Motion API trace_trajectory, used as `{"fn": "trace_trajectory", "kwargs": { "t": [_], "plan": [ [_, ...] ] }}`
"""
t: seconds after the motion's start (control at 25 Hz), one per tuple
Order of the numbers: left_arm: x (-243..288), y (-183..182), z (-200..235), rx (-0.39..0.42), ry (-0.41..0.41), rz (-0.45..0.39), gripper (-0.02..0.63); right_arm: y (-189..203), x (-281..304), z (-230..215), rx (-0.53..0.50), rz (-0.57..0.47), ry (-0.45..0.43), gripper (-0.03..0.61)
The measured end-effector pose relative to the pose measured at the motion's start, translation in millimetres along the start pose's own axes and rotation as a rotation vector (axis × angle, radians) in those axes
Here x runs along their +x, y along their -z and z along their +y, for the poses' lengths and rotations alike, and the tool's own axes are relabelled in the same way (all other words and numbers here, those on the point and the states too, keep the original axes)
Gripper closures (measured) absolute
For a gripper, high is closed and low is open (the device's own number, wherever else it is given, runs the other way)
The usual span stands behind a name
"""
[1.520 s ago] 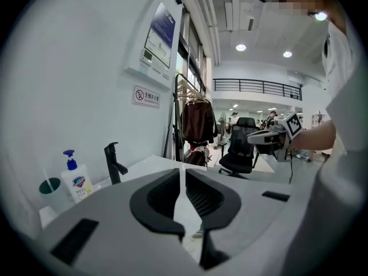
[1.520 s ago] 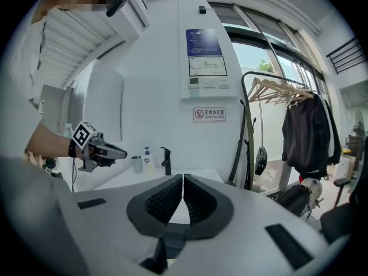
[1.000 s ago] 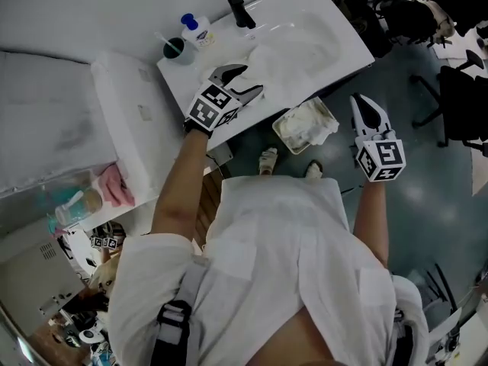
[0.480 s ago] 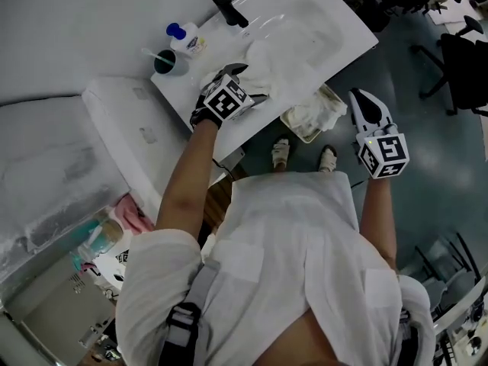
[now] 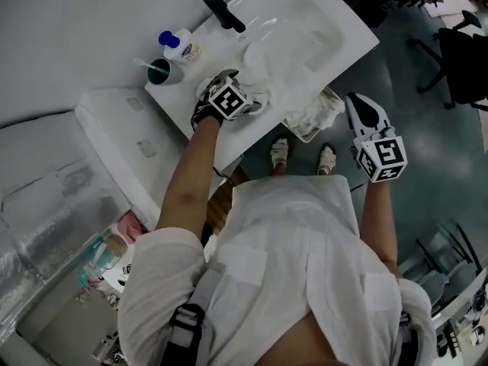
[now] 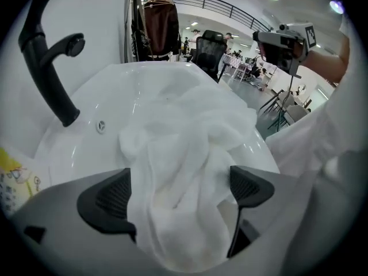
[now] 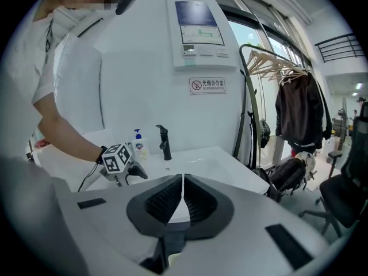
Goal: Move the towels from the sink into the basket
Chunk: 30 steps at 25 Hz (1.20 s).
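Observation:
A crumpled white towel point(image 5: 268, 65) lies in the white sink point(image 5: 328, 21), spilling toward its front rim. My left gripper point(image 5: 253, 100) is down on the towel's near end. In the left gripper view its jaws are opening wide, with the towel point(image 6: 184, 154) bunched between the two pads point(image 6: 109, 203). The basket point(image 5: 329, 96) sits on the floor below the sink's front edge, with white towels in it. My right gripper point(image 5: 358, 111) hangs in the air beside the basket, shut and empty; its pads point(image 7: 167, 200) meet in the right gripper view.
A black faucet point(image 5: 223, 11) stands at the sink's back, with a soap bottle point(image 5: 179, 43) and a teal cup point(image 5: 160, 71) to its left. A white cabinet point(image 5: 130, 143) adjoins the sink on the left. Office chairs point(image 5: 457, 59) stand at right.
My left gripper has moved forward from the counter's front onto the towel at the sink's rim. The right gripper has stayed in about the same place, shut.

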<state>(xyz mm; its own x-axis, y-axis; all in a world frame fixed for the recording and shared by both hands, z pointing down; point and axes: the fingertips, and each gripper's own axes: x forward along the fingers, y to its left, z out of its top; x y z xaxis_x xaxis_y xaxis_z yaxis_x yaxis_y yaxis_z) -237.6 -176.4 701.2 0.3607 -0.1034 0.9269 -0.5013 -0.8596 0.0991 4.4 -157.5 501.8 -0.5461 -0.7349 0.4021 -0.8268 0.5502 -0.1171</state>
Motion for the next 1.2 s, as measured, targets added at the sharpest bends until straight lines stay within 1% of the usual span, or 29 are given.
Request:
{"fn": "trace_trajectory", "kwargs": {
  "t": [0.12,0.2,0.44,0.56,0.72,0.88,1.08,1.12,1.16,1.2],
  "plan": [
    [12,4,4,-0.014,0.019,0.015,0.092,0,8,0,-0.006,0.011,-0.008,0.548],
    [19,9,6,-0.015,0.026,0.04,0.092,0,14,1,-0.01,0.018,-0.015,0.548],
    [43,14,19,-0.009,-0.019,0.093,0.092,2,28,1,-0.016,0.048,-0.032,0.548],
    [53,12,24,-0.002,-0.018,0.109,0.094,6,31,-1,-0.016,0.063,-0.033,0.548],
    [64,11,29,0.009,0.003,0.131,0.094,13,32,-1,-0.012,0.085,-0.033,0.548],
    [75,9,34,-0.011,0.021,0.126,0.094,17,32,-3,-0.01,0.103,-0.031,0.548],
    [79,8,36,-0.006,0.035,0.114,0.097,21,32,-5,-0.001,0.112,-0.028,0.548],
    [79,8,36,-0.006,0.034,0.109,0.101,22,32,-5,-0.001,0.113,-0.027,0.548],
    [80,7,37,-0.006,0.031,0.103,0.125,22,32,-5,-0.001,0.113,-0.027,0.548],
    [80,6,37,-0.008,0.027,0.099,0.164,22,32,-5,-0.001,0.113,-0.028,0.548]
  ]
}}
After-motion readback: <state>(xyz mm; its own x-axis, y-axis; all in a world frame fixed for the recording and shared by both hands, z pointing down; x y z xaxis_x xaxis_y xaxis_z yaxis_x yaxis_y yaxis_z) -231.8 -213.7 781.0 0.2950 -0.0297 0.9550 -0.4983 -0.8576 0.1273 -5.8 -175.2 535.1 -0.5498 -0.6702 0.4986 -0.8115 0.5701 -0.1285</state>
